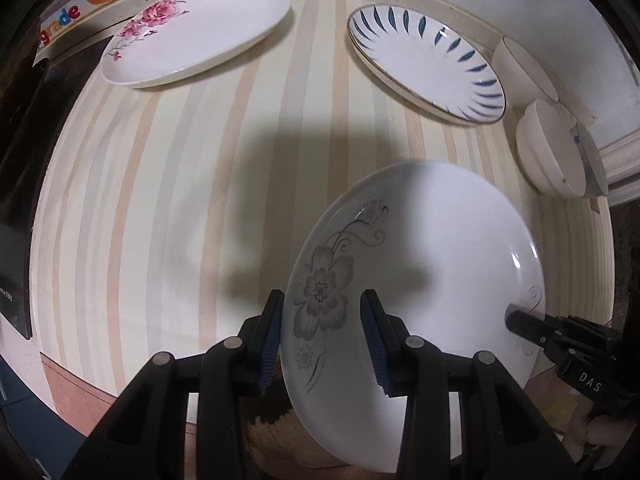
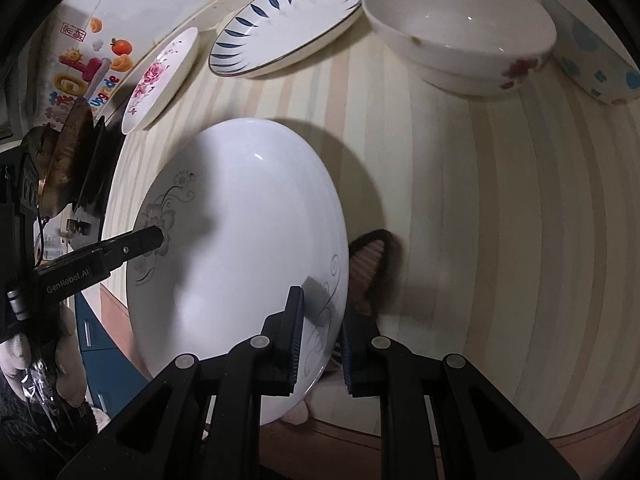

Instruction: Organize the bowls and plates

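Left wrist view: left tongs [image 1: 322,340] clamped on grey-flower plate [image 1: 432,240] rim, right tongs [image 2: 320,344] clamped on opp. rim; plate carried level above tabletop [image 1: 160,200], prob. for stacking w/ others.

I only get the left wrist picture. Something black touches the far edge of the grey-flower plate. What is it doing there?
Observer: That is the right tool. Its pads clamp the grey-flower plate at the rim, one on each face.
Visitor: The white bowl at the side, what is inside?
Observer: Nothing. The white bowl is empty, and there is a red flower on its outer wall.
Visitor: And its neighbour?
Observer: The spotted bowl has blue blobs all over its wall.
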A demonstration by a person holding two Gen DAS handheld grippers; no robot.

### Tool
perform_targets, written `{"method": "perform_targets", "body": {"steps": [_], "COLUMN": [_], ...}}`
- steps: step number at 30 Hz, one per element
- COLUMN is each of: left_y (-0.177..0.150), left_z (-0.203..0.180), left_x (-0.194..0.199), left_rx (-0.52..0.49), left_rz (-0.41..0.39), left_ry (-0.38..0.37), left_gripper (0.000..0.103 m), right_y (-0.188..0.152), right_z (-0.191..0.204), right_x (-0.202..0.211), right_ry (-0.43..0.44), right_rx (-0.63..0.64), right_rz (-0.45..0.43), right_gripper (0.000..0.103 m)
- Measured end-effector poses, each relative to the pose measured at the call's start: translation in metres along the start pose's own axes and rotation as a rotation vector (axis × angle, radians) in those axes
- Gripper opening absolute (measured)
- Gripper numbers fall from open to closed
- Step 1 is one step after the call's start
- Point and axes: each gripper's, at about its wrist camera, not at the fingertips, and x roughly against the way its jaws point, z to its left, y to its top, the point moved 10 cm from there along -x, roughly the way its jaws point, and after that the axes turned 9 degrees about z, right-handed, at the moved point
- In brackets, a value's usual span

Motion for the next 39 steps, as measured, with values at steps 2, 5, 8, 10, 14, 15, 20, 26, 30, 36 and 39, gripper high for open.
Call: {"method": "perform_targets", "body": {"steps": [2, 5, 8, 10, 14, 15, 20, 26, 30, 36, 39], "left_y": [-0.002, -0.004, -0.005, -0.003, 0.002, 0.002, -0.003, 0.02, 0.068, 0.134, 0.156], "left_z": [-0.002, -0.004, -0.004, -0.008, -0.016, -0.017, -0.021, 0.008, 0.056, 0.143, 0.17], "left_x": [-0.004, -0.006, -0.006, -0.008, -0.012, -0.012, -0.013, 0.053, 0.085, 0.081, 0.064], "left_rx": [-0.009, -0.028, -0.04, -0.049, -0.058, -0.06, -0.066, -0.057, 0.083, 0.296, 0.366], "left_rz": [0.007, 0.005, 0.004, 0.003, 0.001, 0.004, 0.041, -0.103, -0.16, -0.187, -0.17], "left_ry": [0.009, 0.029, 0.046, 0.06, 0.076, 0.077, 0.058, 0.139, 0.081, 0.06, 0.079], "left_gripper": [0.036, 0.036, 0.036, 0.036, 0.036, 0.036, 0.036, 0.036, 0.041, 0.041, 0.041], "right_y": [0.001, 0.002, 0.003, 0.004, 0.005, 0.005, 0.005, 0.018, 0.055, 0.18, 0.249], "right_z": [0.0, 0.001, 0.002, 0.003, 0.003, 0.003, 0.003, 0.012, 0.055, 0.169, 0.201], "right_x": [-0.001, -0.002, -0.002, -0.002, -0.002, -0.002, -0.003, 0.068, 0.122, 0.098, 0.054], "right_ry": [-0.001, -0.004, -0.011, -0.013, -0.02, -0.022, -0.041, -0.073, -0.065, 0.017, 0.044], "right_rx": [-0.009, -0.016, -0.026, -0.033, -0.045, -0.05, -0.057, -0.047, 0.016, 0.187, 0.189], "right_rz": [-0.001, -0.006, -0.01, -0.01, -0.014, -0.014, 0.008, -0.11, -0.211, -0.285, -0.246], "right_gripper": [0.018, 0.018, 0.018, 0.018, 0.019, 0.019, 0.021, 0.021, 0.038, 0.048, 0.047]}}
